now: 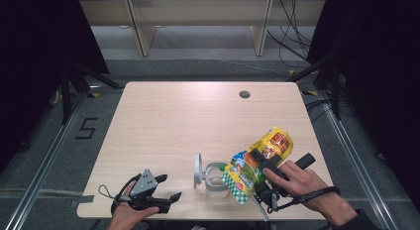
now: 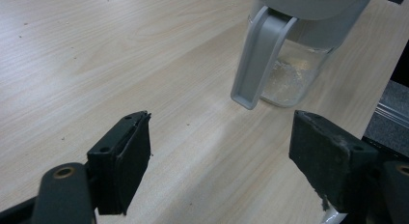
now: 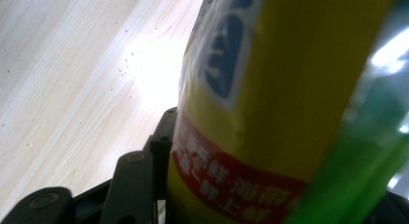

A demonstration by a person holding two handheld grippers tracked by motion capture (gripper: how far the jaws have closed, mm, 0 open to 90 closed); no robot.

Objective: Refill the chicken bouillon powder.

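Note:
A yellow and green snack bag hangs tilted over the table's front right, its lower end at the rim of a clear jug. My right gripper is shut on the bag's middle. In the right gripper view the bag sits against the left finger; the other finger is hidden behind it. The jug has a grey handle, a lid swung up at its left, and a thin layer of pale grains at the bottom. My left gripper rests open near the front edge, left of the jug, nothing between its pads.
The light wooden table has a round cable hole at the back right. Dark curtains flank it, and a wooden shelf unit stands behind. Cables lie on the floor at the back right.

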